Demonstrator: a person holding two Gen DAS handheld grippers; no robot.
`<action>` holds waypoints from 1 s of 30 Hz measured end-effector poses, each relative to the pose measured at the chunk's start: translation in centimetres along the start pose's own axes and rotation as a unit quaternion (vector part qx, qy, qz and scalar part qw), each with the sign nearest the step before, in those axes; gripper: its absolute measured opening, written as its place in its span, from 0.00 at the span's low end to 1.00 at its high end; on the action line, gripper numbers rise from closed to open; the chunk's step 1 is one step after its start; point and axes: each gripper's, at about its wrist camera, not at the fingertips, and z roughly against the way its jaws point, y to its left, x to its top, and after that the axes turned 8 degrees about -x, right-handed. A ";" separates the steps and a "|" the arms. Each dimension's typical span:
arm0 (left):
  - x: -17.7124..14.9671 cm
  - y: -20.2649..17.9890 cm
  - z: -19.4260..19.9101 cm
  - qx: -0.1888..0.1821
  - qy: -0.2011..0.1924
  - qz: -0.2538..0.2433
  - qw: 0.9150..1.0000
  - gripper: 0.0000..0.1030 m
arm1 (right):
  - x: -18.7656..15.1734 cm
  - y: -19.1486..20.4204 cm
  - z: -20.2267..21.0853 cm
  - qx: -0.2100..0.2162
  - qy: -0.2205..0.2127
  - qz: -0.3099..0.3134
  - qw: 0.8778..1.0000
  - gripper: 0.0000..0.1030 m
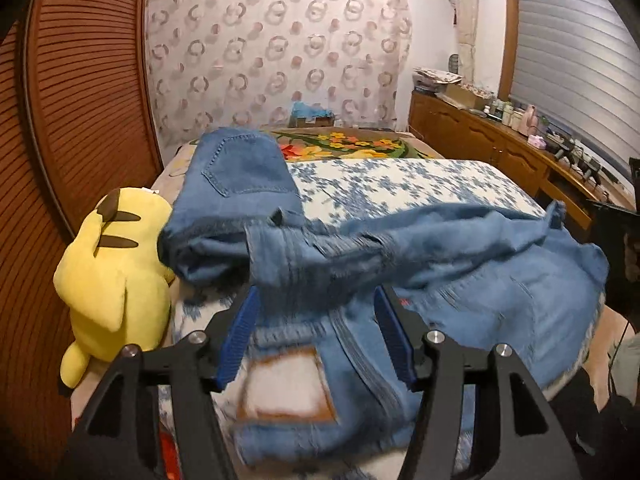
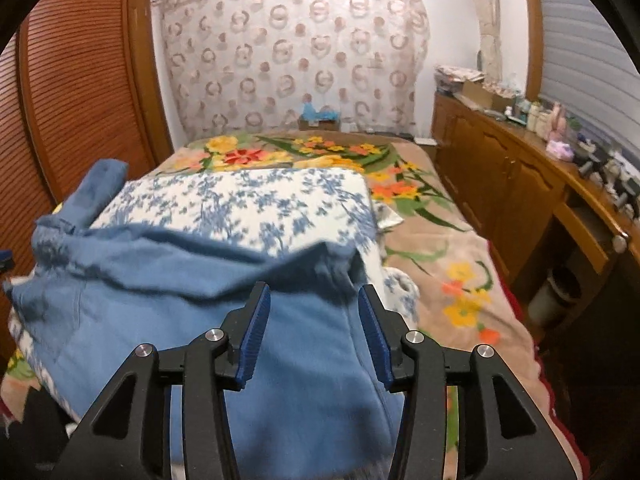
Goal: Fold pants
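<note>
- The bed [image 2: 440,248] fills most of both views, covered with a tan blanket with orange and yellow flowers [image 2: 460,280]; over its near part lies a white quilt with a blue floral print [image 2: 256,200].
- A louvred wooden wardrobe door [image 1: 80,80] stands along the left side of the bed, and a curtain with ring patterns [image 2: 296,48] hangs behind the far end.
- A wooden sideboard [image 2: 500,184] runs along the right side, its top crowded with bottles and small items too small to tell apart.
- The blue jeans [image 1: 360,264] lie crumpled on the blue-print quilt at the near end of the bed; one part with a back pocket [image 1: 236,168] reaches toward the far left, and a pale lining patch shows near the left gripper. The cloth is motion-blurred in both views.
- A yellow plush toy [image 1: 112,276] sits at the left edge of the bed, touching the jeans.
- The left gripper [image 1: 316,312] has its jaws apart above the denim; the blue pads press on nothing.
- The right gripper [image 2: 314,304] likewise stands with jaws parted over the jeans' right portion, the fabric below and between the fingers but not pinched.
</note>
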 end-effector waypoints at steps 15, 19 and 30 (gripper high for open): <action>1.8 3.5 -6.1 0.016 0.072 0.022 0.997 0.57 | 0.5 -1.2 -9.0 -0.012 0.091 -0.020 0.996 0.45; 2.3 3.6 -6.4 0.011 0.072 0.022 0.997 0.46 | 0.3 -1.0 -9.9 0.003 0.102 -0.013 0.995 0.44; 4.1 1.6 -5.0 0.023 0.023 -0.014 0.999 0.07 | 1.5 -0.9 -6.4 0.018 0.015 0.000 1.000 0.03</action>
